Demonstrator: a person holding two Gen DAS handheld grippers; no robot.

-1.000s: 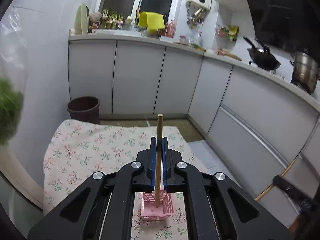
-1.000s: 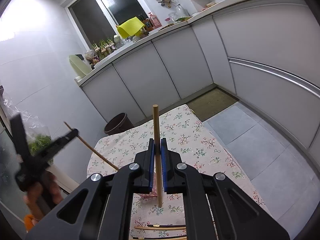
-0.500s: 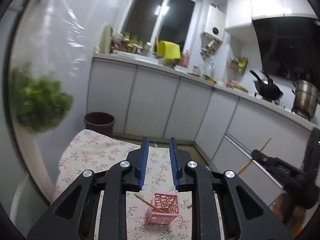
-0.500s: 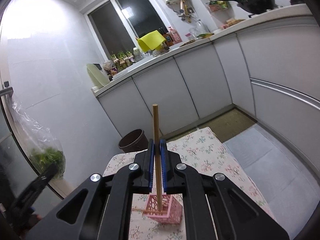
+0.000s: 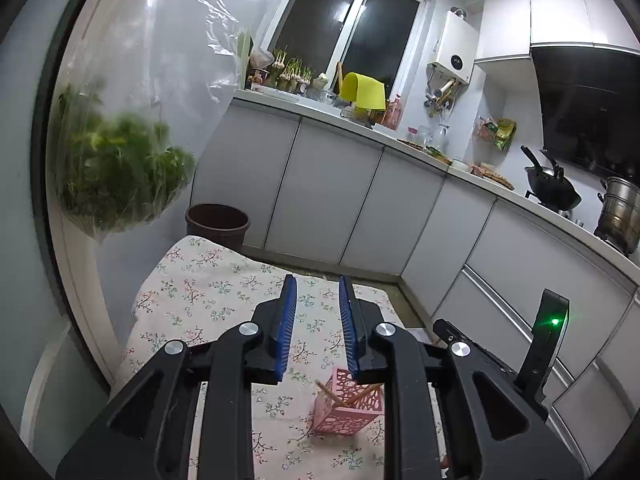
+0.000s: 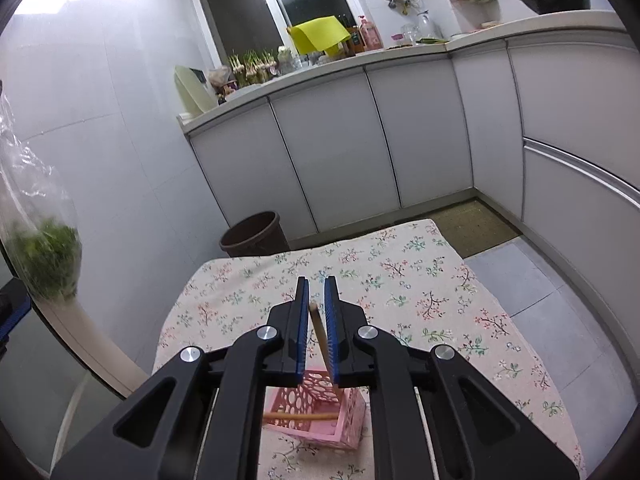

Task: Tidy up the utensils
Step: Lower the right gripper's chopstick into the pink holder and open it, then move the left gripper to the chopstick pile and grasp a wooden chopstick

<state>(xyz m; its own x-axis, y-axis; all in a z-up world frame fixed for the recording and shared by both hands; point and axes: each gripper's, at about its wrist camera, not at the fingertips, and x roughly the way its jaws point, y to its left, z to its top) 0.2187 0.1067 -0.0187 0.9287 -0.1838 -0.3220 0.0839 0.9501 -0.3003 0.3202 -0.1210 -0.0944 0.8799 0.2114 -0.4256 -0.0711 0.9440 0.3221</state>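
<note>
1. Change since the earlier frames: the left gripper (image 5: 318,320) has released its wooden chopstick and drawn back from the pink perforated plastic basket (image 6: 320,420). The right gripper (image 6: 317,320) has carried a second wooden chopstick (image 6: 320,332) over the basket.
2. Left gripper state: the jaws stand partly apart with nothing between them.
3. Right gripper state: the jaws are opening. The second chopstick is between the blue pads, tilted, its top near the left pad and its shaft against the right pad. Whether the pads still press on it cannot be told.
4. Location: in the right wrist view the basket stands on the floral tablecloth (image 6: 420,280) at 6 o'clock from the fingertips. The released chopstick (image 6: 300,416) lies across the basket's opening, one end projecting toward 9 o'clock.
5. Risk: the light basket may tip if the falling stick strikes its rim.
6. Risk: the lying stick may deflect the second one out onto the cloth.
</note>
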